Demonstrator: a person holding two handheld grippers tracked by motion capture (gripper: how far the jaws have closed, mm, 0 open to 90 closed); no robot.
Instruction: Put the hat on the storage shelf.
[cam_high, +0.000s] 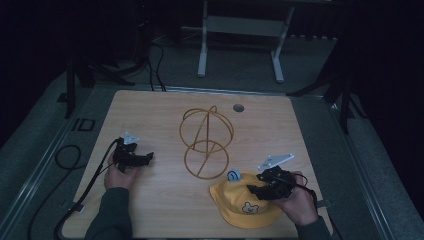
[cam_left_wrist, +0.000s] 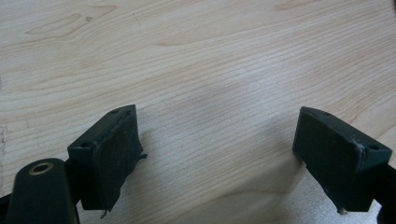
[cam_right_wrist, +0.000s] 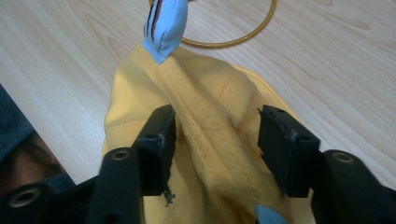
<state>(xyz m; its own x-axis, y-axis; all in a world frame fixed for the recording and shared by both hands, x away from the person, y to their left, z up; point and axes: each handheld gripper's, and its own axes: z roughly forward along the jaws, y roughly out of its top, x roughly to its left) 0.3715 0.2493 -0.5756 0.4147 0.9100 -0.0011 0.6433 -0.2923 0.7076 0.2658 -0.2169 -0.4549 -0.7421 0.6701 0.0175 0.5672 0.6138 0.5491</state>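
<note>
High view: a yellow hat lies on the wooden worktop near its near right corner, with a small bear-like patch on the side facing the near edge and a light blue ear standing up at its far side. The right gripper rests on the hat's right part, held by the person's right hand, with its grey three-cornered plate above it. A wire hat stand of golden rings stands about the middle of the worktop, just beyond the hat. The left gripper lies near the left edge in the left hand, well apart from the hat, its cable trailing off toward the near left corner. A round hole sits close to the far edge.

Left gripper view: both jaws stand wide apart over bare wood grain, with nothing between them; the pads touch nothing but air.

Right gripper view: the two jaws straddle a raised ridge of the hat's yellow crown. The left pad lies against the cloth; whether the right pad touches it I cannot tell, as a sliver of fabric fold sits just beside it. The blue ear points toward the stand's base ring on the wood beyond. A dark sleeve shows at the lower left.
</note>
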